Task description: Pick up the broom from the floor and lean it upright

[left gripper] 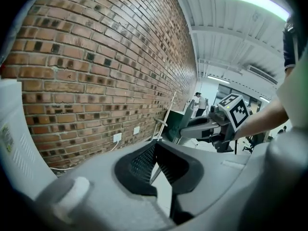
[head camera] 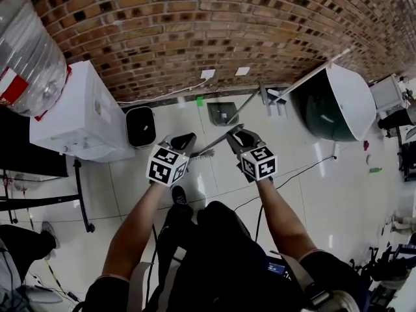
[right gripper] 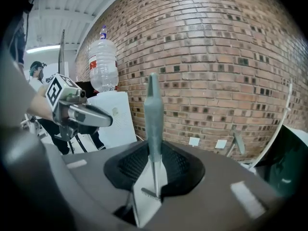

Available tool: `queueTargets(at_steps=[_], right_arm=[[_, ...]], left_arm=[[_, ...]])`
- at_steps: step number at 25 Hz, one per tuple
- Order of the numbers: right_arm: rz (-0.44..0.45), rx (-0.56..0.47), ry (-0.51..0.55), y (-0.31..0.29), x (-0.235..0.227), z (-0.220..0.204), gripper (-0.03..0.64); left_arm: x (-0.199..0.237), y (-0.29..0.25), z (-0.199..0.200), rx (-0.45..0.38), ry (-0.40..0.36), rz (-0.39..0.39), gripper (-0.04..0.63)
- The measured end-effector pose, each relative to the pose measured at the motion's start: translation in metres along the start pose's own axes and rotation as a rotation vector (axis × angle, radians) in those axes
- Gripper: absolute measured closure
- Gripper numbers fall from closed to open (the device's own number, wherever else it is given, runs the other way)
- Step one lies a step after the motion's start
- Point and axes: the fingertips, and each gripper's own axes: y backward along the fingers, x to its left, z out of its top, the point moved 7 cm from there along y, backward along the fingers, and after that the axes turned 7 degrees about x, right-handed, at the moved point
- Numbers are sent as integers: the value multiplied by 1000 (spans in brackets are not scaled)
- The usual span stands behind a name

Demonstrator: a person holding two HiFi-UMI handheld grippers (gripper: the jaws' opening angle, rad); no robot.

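In the head view the broom [head camera: 213, 143] hangs above the white tiled floor between my two grippers, its thin grey shaft slanting up to the right. Dark bristles show by the left gripper [head camera: 184, 140], which is shut on the shaft. In the left gripper view that thin shaft [left gripper: 154, 172] runs through the narrow gap between the pads [left gripper: 139, 162]. My right gripper [head camera: 239, 137] is shut on the broom's thicker grey grip. In the right gripper view this grip [right gripper: 154, 112] rises straight up from between the jaws, in front of the brick wall.
A brick wall [head camera: 214, 25] runs along the back. A white water dispenser [head camera: 84, 116] with its bottle [head camera: 26, 51] stands at left, next to a black bin [head camera: 140, 126]. A dustpan [head camera: 222, 113] and a green tub [head camera: 335, 103] are by the wall. A cable [head camera: 305, 171] crosses the floor.
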Motion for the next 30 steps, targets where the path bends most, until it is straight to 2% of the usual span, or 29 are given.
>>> queueTargets(at_steps=[8, 14, 22, 26, 30], right_arm=[[77, -26, 97, -59, -27, 78, 529], [203, 28, 139, -119, -65, 88, 528], [393, 129, 186, -208, -121, 103, 528], [455, 155, 221, -238, -144, 113, 528], [478, 172, 251, -264, -167, 122, 528]], left_arm=[[42, -9, 38, -2, 27, 47, 595], [74, -48, 57, 28, 82, 127, 595], [122, -114, 80, 54, 213, 281, 595], [136, -139, 93, 49, 263, 339, 595], [147, -152, 107, 24, 304, 368, 595]])
